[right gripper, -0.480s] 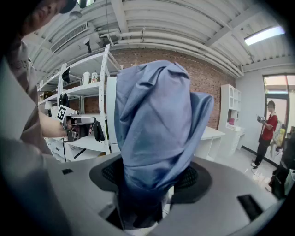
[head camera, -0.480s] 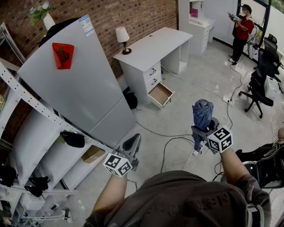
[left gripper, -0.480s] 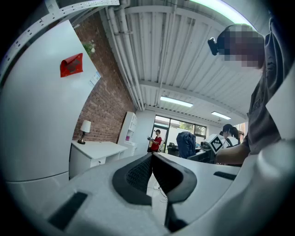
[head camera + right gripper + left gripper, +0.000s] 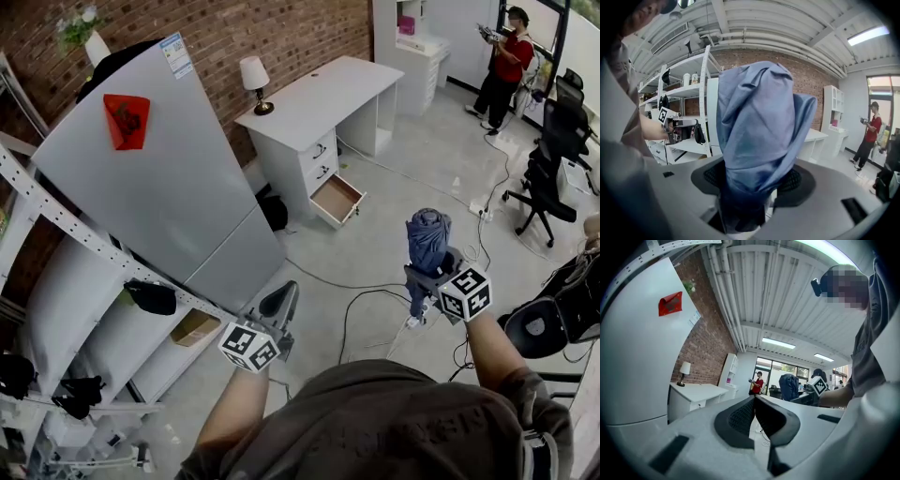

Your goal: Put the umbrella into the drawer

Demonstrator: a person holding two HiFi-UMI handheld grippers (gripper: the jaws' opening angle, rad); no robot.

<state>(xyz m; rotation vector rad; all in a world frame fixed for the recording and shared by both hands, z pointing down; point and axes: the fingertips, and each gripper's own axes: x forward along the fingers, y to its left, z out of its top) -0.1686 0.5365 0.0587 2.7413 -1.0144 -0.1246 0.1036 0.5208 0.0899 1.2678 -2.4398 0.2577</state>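
Umbrella (image 4: 427, 242) stands upright, clamped in the right gripper (image 4: 424, 279). The open drawer (image 4: 339, 199) lies well ahead, slightly leftward. The left gripper (image 4: 279, 302) is closed and empty.

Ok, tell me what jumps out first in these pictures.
The folded blue umbrella stands upright, clamped in the right gripper, at centre right of the head view. Beyond it, the white desk against the brick wall has its bottom drawer pulled open. At left looms a big grey fridge with a red pouch on its door.
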